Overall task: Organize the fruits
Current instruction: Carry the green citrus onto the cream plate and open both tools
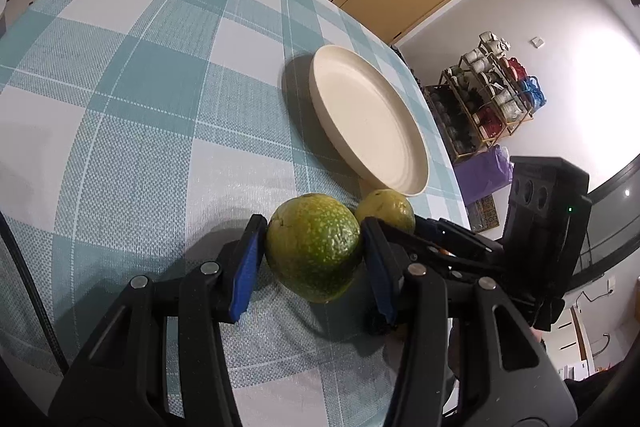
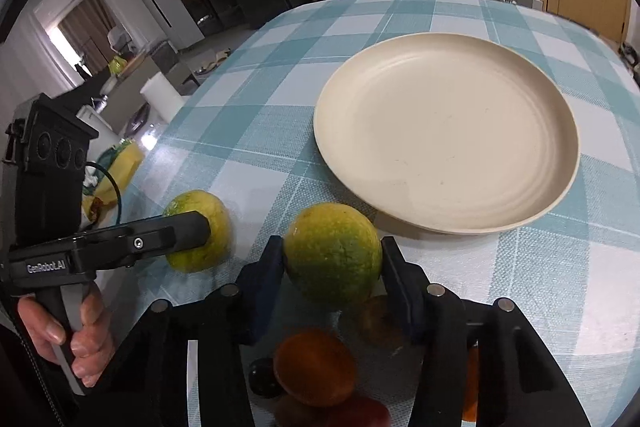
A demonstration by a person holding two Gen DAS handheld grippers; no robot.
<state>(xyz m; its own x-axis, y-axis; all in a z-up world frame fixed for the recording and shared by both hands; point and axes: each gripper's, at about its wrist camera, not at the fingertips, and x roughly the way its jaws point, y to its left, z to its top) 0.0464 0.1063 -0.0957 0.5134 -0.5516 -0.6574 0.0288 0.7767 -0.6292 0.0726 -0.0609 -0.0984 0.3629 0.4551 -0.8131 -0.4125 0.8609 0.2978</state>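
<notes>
Both claws pinch a green citrus fruit just in front of the cream plate (image 2: 446,131), which sits bare on the checked tablecloth (image 1: 160,75). The left gripper (image 1: 312,251) squeezes one green fruit (image 1: 314,247) between its blue pads, resting on the cloth near the plate's rim. The right gripper (image 2: 332,259) clamps the other green fruit (image 2: 334,251), closer to the plate. An orange fruit (image 2: 316,369) lies blurred beneath the right gripper.
</notes>
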